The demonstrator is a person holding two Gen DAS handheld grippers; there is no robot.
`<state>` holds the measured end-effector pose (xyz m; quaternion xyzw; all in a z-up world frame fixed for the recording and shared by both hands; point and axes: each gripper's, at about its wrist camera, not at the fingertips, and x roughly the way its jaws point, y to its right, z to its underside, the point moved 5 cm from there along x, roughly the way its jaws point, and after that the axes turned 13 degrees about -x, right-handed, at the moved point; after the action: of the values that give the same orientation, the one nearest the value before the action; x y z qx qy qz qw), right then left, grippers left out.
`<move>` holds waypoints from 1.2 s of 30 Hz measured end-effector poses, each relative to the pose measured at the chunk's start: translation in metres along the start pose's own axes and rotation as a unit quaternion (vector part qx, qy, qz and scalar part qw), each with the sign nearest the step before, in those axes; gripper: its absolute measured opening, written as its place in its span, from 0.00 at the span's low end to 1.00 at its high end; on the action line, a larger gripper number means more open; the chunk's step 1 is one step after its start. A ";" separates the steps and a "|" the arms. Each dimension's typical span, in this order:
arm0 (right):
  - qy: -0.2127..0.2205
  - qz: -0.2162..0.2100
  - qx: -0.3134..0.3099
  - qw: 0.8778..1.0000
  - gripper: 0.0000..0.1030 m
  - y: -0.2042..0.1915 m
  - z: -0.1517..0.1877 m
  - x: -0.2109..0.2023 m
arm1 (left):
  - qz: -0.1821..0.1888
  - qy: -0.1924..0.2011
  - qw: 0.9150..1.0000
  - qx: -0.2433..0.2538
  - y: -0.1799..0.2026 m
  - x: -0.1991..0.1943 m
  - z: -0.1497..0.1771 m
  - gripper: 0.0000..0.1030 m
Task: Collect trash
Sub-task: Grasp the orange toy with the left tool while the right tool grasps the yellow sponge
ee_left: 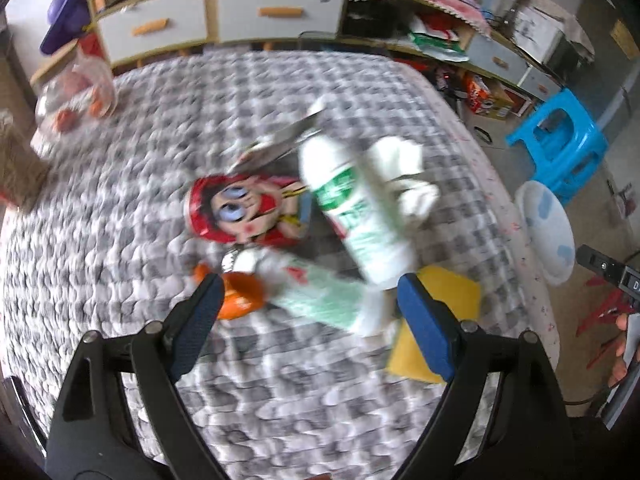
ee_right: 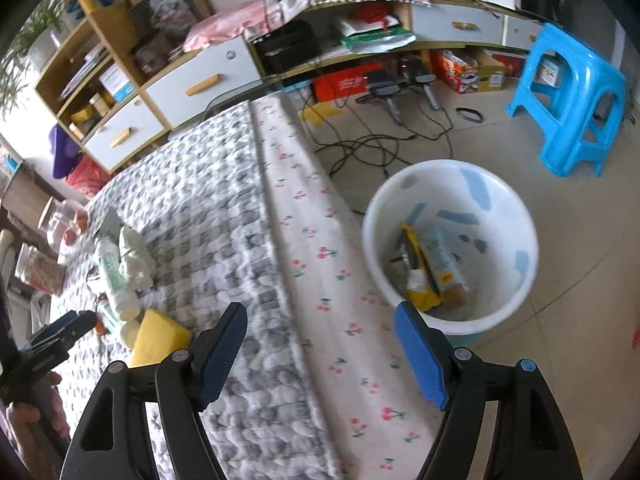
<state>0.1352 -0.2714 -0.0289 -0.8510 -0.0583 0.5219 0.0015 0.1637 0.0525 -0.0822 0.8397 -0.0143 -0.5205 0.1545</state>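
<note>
We look down on a bed under a grey-and-white quilted cover [ee_left: 160,160], its cherry-print sheet [ee_right: 340,280] falling to a tiled floor beside a blue plastic stool [ee_right: 572,100]. The trash lies heaped mid-bed: a white plastic bottle with green label [ee_left: 356,208], crumpled white tissue [ee_left: 404,168], a red cartoon snack packet [ee_left: 240,208], a yellow sponge block [ee_left: 436,320]. The round white plastic bin [ee_right: 452,240] on the floor holds wrappers. Our left tool [ee_left: 308,304] and right tool [ee_right: 320,344] gape wide, empty.
</note>
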 end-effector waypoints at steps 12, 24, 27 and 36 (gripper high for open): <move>-0.026 -0.032 -0.053 0.998 0.77 -0.078 -0.007 0.029 | -0.008 -0.022 1.000 0.003 -0.040 0.018 0.006 0.56; -0.062 -0.085 -0.067 0.992 0.77 -0.137 0.004 0.051 | -0.002 -0.015 0.999 0.037 -0.038 0.014 0.005 0.18; -0.070 -0.091 -0.070 0.991 0.78 -0.146 0.006 0.056 | 0.001 -0.011 1.000 0.027 -0.042 0.008 0.005 0.15; -0.094 -0.108 -0.078 0.987 0.78 -0.175 0.017 0.071 | 0.012 0.008 1.000 0.000 -0.057 -0.012 0.003 0.13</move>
<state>0.1353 -0.0912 -0.0885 -0.7843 -0.1906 0.5903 -0.0142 0.1472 0.1081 -0.0883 0.8438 -0.0230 -0.5115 0.1609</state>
